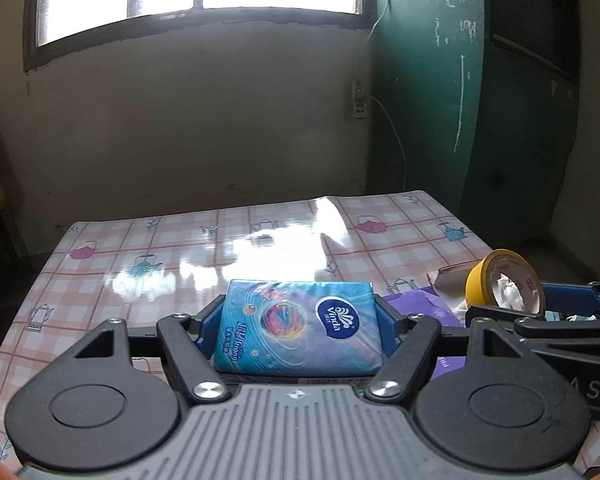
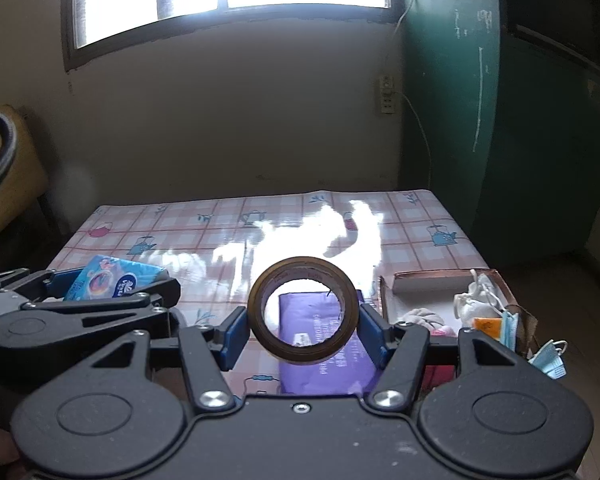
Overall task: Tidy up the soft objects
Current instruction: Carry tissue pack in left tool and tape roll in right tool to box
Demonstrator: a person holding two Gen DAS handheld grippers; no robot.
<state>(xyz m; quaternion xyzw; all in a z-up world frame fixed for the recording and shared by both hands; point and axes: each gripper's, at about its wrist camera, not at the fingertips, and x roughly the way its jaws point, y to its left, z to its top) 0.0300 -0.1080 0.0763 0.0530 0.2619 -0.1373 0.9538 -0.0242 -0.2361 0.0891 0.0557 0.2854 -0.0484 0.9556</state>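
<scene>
My left gripper [image 1: 298,326] is shut on a blue Vinda tissue pack [image 1: 298,326] and holds it above the table; the pack also shows in the right wrist view [image 2: 114,278]. My right gripper [image 2: 302,328] is shut on a brown tape roll [image 2: 303,314], held upright with its hole facing the camera; the roll looks yellow in the left wrist view [image 1: 502,284]. A purple soft pack [image 2: 324,344] lies on the table below the tape roll and shows in the left wrist view [image 1: 420,304]. The two grippers are side by side.
The table has a pink checked cloth with teapot prints [image 2: 260,232]. An open cardboard box [image 2: 432,284] at the right holds white cloth, face masks [image 2: 508,326] and other soft items. A green door [image 2: 500,120] stands behind on the right.
</scene>
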